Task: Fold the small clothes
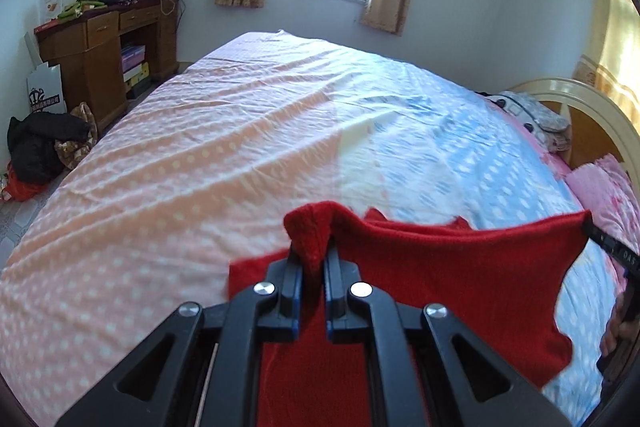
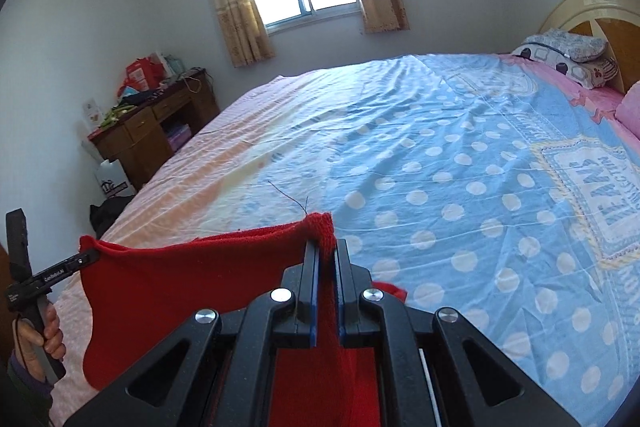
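A small red knitted garment (image 1: 460, 275) hangs stretched in the air above the bed, held by two corners. My left gripper (image 1: 311, 247) is shut on its left corner, which bunches up between the pads. At the far right of the left wrist view the right gripper (image 1: 590, 227) pinches the other corner. In the right wrist view my right gripper (image 2: 326, 247) is shut on a corner of the red garment (image 2: 180, 287), and the left gripper (image 2: 86, 258), held by a hand (image 2: 44, 335), grips the far corner at the left.
The bed (image 2: 440, 155) has a polka-dot sheet, peach on the left and blue on the right. Pillows (image 2: 568, 59) and a headboard (image 2: 592, 3) lie at the right. A wooden desk (image 1: 100, 47) with clutter stands by the far wall, with bags on the floor (image 1: 44, 143).
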The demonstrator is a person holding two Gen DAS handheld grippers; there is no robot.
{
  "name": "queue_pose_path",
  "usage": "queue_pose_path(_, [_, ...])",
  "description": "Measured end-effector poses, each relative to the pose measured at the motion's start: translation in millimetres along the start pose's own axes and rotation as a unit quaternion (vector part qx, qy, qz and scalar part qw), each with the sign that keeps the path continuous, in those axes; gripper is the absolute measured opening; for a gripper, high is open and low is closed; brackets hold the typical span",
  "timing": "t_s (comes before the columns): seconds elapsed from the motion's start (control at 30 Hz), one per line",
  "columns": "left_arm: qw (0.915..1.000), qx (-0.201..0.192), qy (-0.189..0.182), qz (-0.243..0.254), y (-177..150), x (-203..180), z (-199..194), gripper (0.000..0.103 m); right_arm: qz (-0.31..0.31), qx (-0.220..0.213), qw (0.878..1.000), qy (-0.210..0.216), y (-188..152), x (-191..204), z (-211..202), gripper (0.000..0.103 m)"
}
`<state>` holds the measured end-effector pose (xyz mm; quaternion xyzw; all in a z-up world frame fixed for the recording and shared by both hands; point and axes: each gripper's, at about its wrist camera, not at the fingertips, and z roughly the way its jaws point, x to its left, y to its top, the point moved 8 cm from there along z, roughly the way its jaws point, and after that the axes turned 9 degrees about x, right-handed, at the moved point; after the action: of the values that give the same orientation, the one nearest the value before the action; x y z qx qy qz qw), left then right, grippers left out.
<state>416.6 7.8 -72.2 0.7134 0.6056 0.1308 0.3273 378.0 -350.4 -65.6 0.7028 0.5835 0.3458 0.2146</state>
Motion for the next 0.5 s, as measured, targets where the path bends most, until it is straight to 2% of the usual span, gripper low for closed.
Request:
queue_pose_path(0.17, [0.9992,0.018,0.033,-0.012,11,7,47,0.008,0.022,0.024,0.999,-0.025,2,-19,56,0.006])
queue_pose_path(0.37, [0.9967,0.063,0.049,-0.018,-10,11,88,0.008,0.026,0.047,0.996,-0.077,-14,-40,99,0.006])
queue_pose_path(0.43, [0.9958,0.074,0.048,-0.026,-14,15,92,0.015,0.03,0.063,0.994,-0.087,-22,-47,111,0.006])
queue_pose_path(0.5, [0.9958,0.075,0.04,-0.034,-14,17,91,0.017,0.052,0.087,0.991,-0.083,-29,-57,123,0.006])
